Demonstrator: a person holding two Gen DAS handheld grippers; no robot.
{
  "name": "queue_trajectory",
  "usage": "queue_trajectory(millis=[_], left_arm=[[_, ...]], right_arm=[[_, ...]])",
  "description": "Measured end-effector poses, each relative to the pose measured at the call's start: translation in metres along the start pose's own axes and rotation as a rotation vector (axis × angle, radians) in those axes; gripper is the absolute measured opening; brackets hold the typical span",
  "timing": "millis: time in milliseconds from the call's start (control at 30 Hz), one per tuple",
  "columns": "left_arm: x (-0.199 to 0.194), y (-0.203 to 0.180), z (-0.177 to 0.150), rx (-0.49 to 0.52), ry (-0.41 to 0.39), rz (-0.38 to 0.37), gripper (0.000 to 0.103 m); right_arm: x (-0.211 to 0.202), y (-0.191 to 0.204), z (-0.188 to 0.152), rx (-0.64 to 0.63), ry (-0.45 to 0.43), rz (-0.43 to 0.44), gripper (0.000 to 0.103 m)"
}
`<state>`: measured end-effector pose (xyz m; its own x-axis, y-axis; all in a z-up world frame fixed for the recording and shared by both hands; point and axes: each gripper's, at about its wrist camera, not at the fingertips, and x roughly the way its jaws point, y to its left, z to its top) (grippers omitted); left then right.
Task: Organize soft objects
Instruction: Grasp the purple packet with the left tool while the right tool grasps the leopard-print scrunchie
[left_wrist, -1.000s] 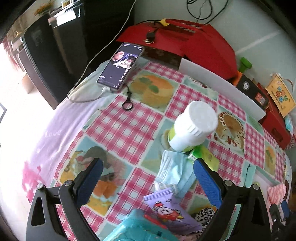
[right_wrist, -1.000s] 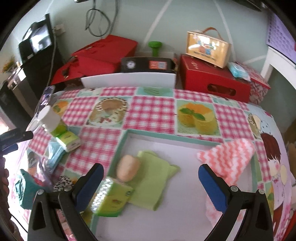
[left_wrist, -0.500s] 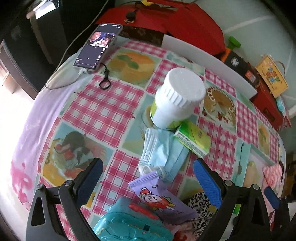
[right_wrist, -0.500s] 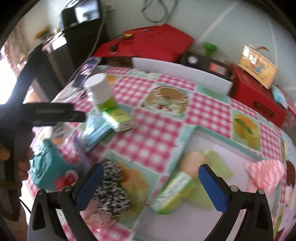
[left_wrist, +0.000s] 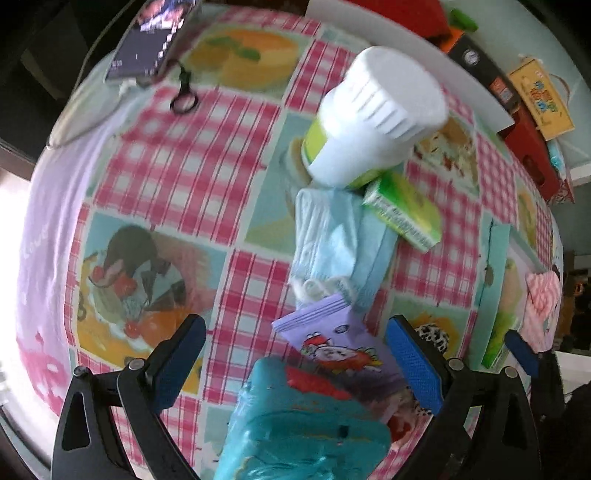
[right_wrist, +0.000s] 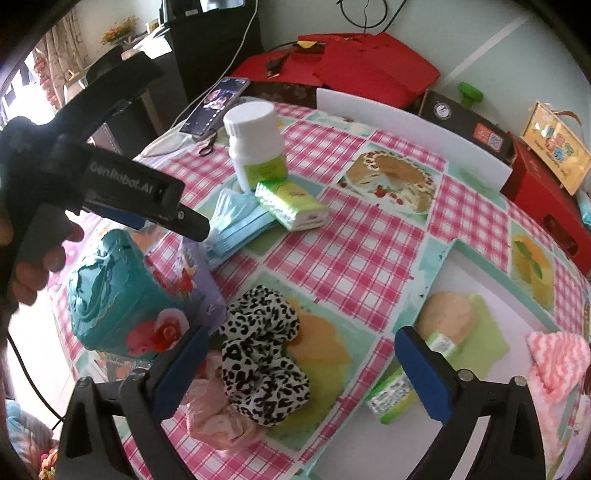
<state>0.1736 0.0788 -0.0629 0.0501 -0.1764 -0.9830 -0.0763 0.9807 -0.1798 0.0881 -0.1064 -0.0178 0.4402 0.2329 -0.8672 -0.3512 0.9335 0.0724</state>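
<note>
Leopard-print scrunchie (right_wrist: 264, 350) — crumpled, black-spotted white — lies between the wide-open right gripper (right_wrist: 299, 373); left gripper (left_wrist: 295, 363) gapes too.

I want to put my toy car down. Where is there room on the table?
The pink checked cloth between the green tissue pack and the tray is bare, and so is the cloth left of the face masks toward the phone. It's crowded around the teal box, leopard scrunchie and purple packet.
</note>
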Motion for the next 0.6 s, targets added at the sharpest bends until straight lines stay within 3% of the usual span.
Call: queue_trajectory(millis=[167, 433, 600], left_arm=[[0.014, 0.006, 0.007, -0.024, 0.123, -0.036, 0.098], [0.023, -0.01, 0.021, 0.026, 0.194, 0.016, 0.098], [0.037, -0.029, 0.024, 0.044, 0.241, 0.021, 0.091]], right_arm=[[0.012, 0.006, -0.004, -0.013, 0.039, 0.026, 0.09], [0.022, 0.007, -0.008, -0.02, 0.084, 0.072, 0.071], [0.025, 0.005, -0.01, -0.014, 0.094, 0.083, 0.071]])
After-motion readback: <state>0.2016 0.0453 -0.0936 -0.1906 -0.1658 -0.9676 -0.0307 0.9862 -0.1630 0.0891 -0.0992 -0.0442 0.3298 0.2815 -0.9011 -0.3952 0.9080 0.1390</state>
